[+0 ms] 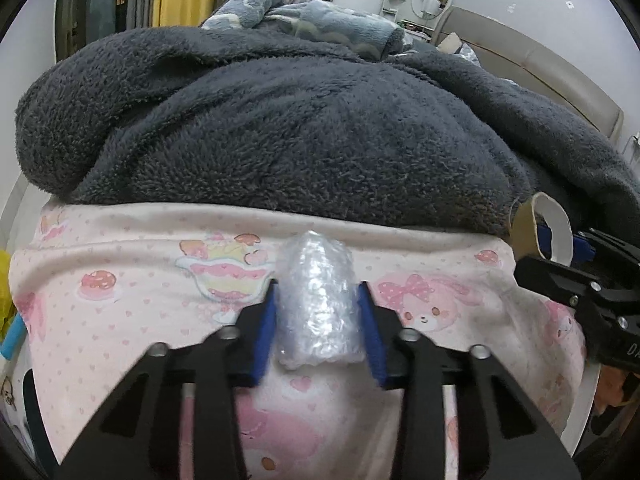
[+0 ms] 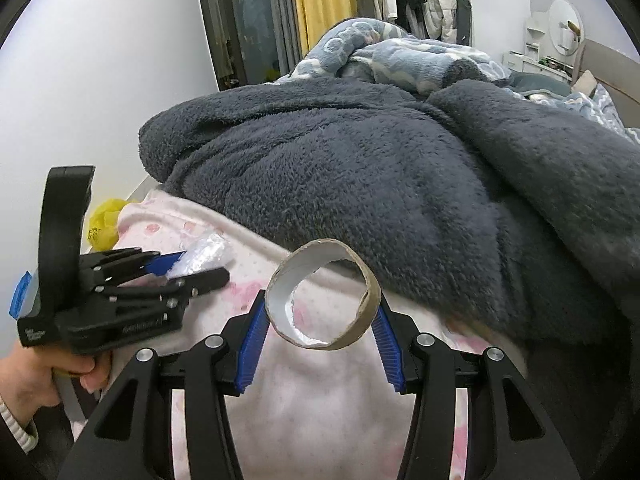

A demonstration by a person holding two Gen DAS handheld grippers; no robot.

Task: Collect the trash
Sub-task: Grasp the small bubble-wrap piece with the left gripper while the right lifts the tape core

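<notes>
My left gripper [image 1: 318,296] is shut on a clear roll of bubble wrap [image 1: 316,292], held between its blue pads just above the pink cartoon-print sheet [image 1: 120,288]. From the right wrist view the same gripper [image 2: 200,266] and bubble wrap [image 2: 206,256] show at the left. My right gripper [image 2: 322,308] is shut on a brown cardboard tape ring [image 2: 324,296] with a white inner face, lifted a little over the sheet. In the left wrist view the ring [image 1: 540,228] and right gripper [image 1: 560,248] sit at the right edge.
A dark grey fleece blanket [image 1: 280,128] is piled across the bed behind both grippers, with a blue-and-white blanket [image 2: 380,52] beyond. A yellow plastic bag [image 2: 104,220] lies at the bed's left edge. A headboard [image 1: 532,64] stands at the far right.
</notes>
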